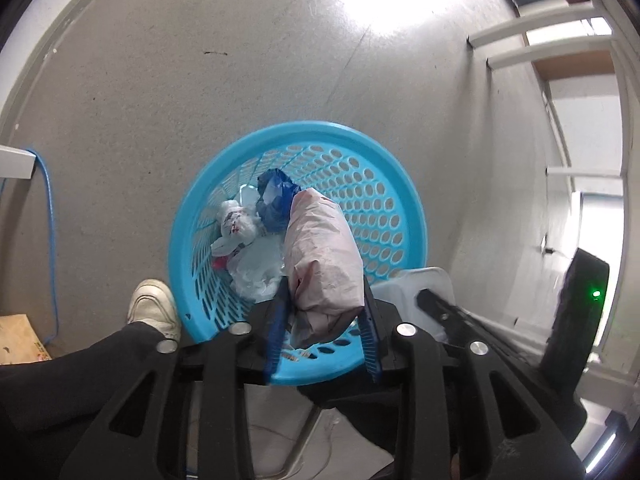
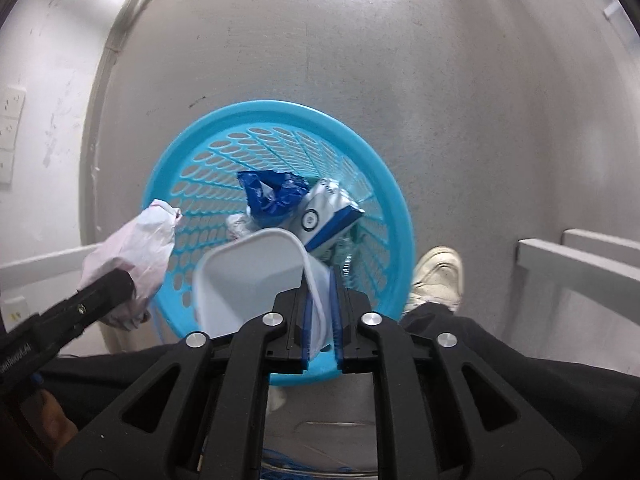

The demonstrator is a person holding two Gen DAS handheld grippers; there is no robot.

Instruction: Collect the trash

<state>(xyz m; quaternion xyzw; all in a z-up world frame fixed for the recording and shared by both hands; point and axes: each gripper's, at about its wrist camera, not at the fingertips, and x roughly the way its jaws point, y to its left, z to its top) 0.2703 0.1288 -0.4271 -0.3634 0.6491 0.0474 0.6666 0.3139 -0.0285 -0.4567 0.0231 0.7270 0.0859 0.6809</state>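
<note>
A blue perforated basket (image 1: pixel 384 184) stands on the floor below both grippers; it also shows in the right wrist view (image 2: pixel 192 148). My left gripper (image 1: pixel 326 300) is shut on a pale pink crumpled bag (image 1: pixel 324 248) and holds it over the basket. The bag also shows in the right wrist view (image 2: pixel 136 252). My right gripper (image 2: pixel 322 280) is shut on the rim of a white plastic tub (image 2: pixel 248 276), held over the basket. Inside lie a blue wrapper (image 2: pixel 272 194), a white-and-blue carton (image 2: pixel 328 216) and clear plastic bags (image 1: pixel 248 240).
The floor (image 1: pixel 200 60) is grey concrete. The person's white shoe (image 1: pixel 154 304) stands beside the basket, also in the right wrist view (image 2: pixel 438 276). A blue cable (image 1: pixel 50 208) hangs at the left. White furniture rails (image 1: pixel 532 36) are at the right. A cardboard box (image 1: pixel 20 340) lies lower left.
</note>
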